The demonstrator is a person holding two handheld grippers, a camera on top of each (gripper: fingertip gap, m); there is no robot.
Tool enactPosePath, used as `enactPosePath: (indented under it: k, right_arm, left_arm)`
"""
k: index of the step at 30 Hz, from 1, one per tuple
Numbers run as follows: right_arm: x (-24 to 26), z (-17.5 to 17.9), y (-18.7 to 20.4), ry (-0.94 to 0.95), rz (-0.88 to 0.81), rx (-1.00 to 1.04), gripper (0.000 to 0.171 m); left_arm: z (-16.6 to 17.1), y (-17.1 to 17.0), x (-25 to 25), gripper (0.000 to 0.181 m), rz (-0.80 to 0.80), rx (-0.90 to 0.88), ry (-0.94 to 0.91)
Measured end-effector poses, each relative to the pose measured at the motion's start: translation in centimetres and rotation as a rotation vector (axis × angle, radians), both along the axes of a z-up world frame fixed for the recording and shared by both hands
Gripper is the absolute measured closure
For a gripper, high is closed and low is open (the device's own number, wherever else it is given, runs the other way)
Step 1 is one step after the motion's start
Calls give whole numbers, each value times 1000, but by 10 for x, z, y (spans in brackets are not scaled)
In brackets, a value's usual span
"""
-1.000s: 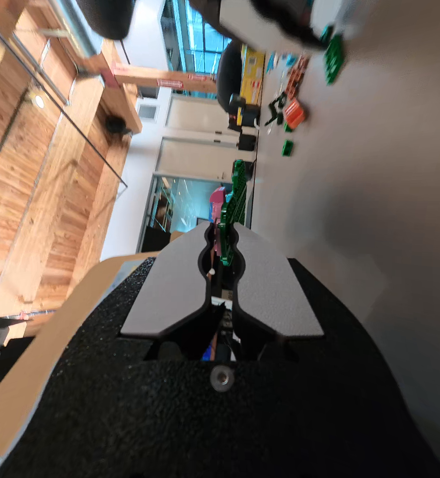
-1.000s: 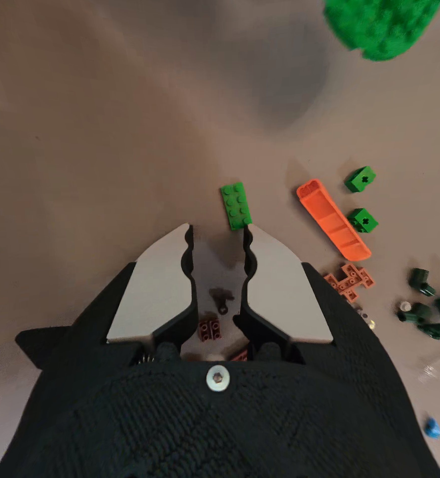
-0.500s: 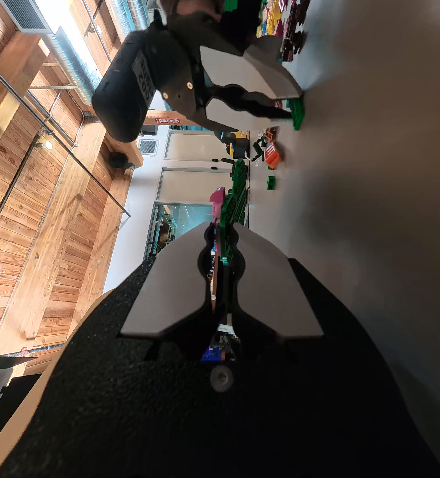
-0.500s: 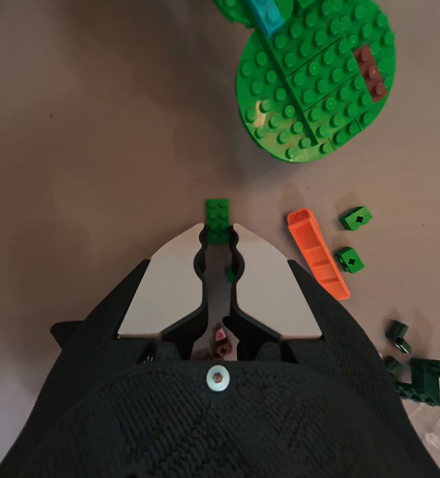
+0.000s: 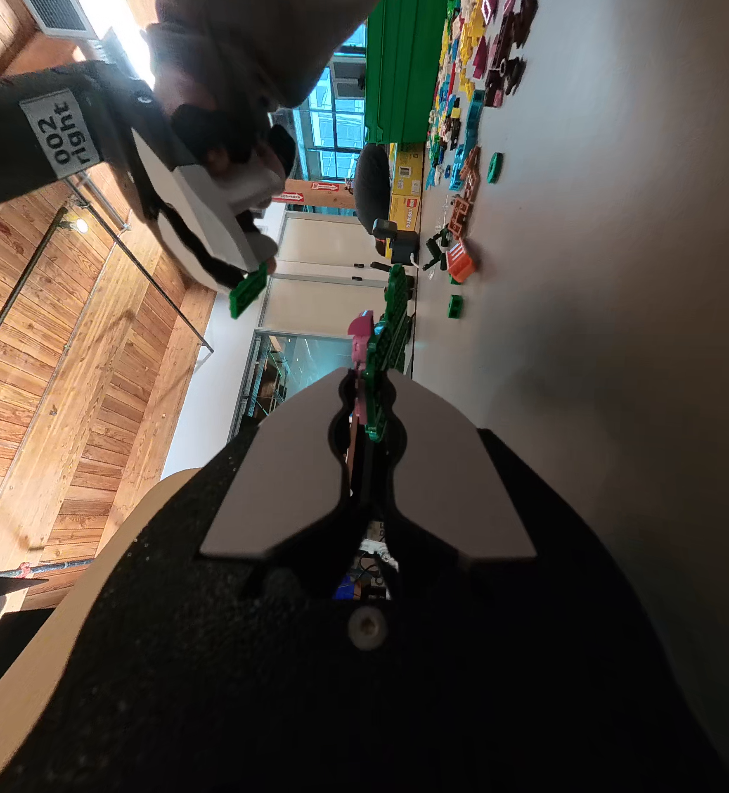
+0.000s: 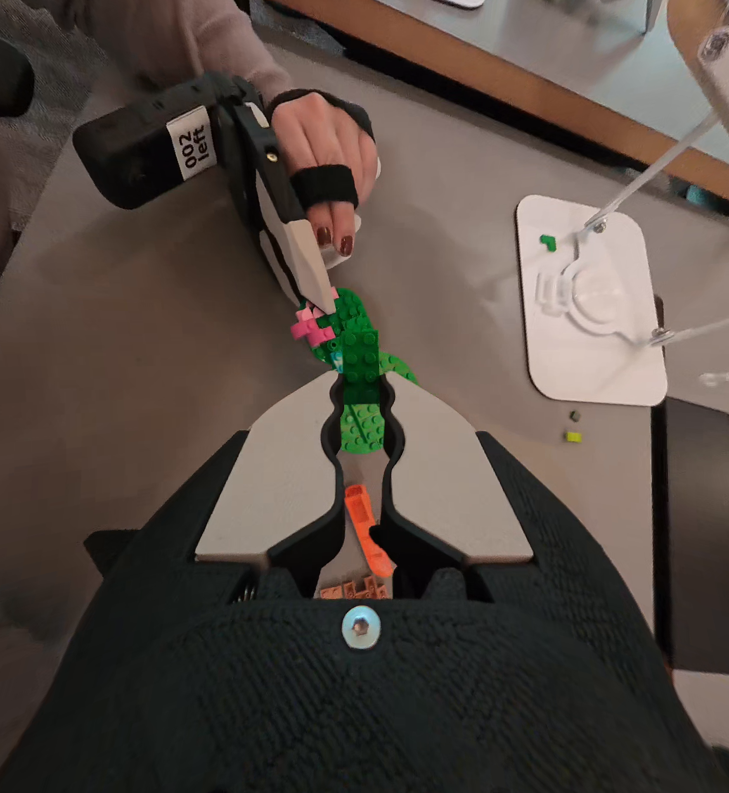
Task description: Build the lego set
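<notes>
My left gripper [image 5: 369, 377] is shut on the edge of a green plate assembly [image 5: 390, 326] with pink bricks [image 5: 360, 339], holding it at the table's edge. In the right wrist view the left gripper [image 6: 320, 300] grips that assembly [image 6: 350, 309] by its pink end [image 6: 307, 328]. My right gripper [image 6: 360, 379] is shut on a green 2x4 plate [image 6: 360, 360] and holds it in the air above the assembly. The right gripper [image 5: 247, 274] with the plate [image 5: 249, 289] shows high in the left wrist view.
Loose parts lie on the grey table: an orange piece [image 6: 365, 528], brown pieces [image 6: 354, 592], a green cube [image 5: 455, 307], a heap of coloured bricks [image 5: 470, 86]. A white stand base [image 6: 590, 300] and a dark slab [image 6: 697, 536] sit to the right. Some 9 cm of space lies between my two pairs of fingers.
My right gripper closed on the green 2x4 plate, lifted it off the table and carried it over the assembly. My left gripper kept its hold on the assembly.
</notes>
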State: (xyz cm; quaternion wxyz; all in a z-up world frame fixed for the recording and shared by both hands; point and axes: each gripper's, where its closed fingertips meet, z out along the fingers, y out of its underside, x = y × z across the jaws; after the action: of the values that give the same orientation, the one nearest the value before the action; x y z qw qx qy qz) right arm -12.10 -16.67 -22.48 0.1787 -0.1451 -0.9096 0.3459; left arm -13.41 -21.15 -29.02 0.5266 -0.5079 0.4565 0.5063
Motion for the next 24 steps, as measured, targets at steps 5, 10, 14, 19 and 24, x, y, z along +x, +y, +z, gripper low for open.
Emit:
enactPosePath:
  k: [5, 10, 14, 19, 24]
  right_arm:
    - [3, -12, -3, -55, 55, 52, 157]
    - [14, -15, 3, -126, 63, 22, 157]
    - [21, -19, 2, -206, 74, -3, 157]
    - [19, -25, -1, -223, 79, 16, 157]
    - [17, -28, -2, -226, 82, 20, 157]
  left_arm:
    - [7, -2, 5, 171, -17, 34, 3]
    - [4, -2, 22, 171, -70, 29, 27]
    - [0, -1, 27, 171, -88, 8, 31]
    - [3, -2, 20, 170, -71, 15, -21]
    - [4, -2, 18, 170, -71, 13, -51]
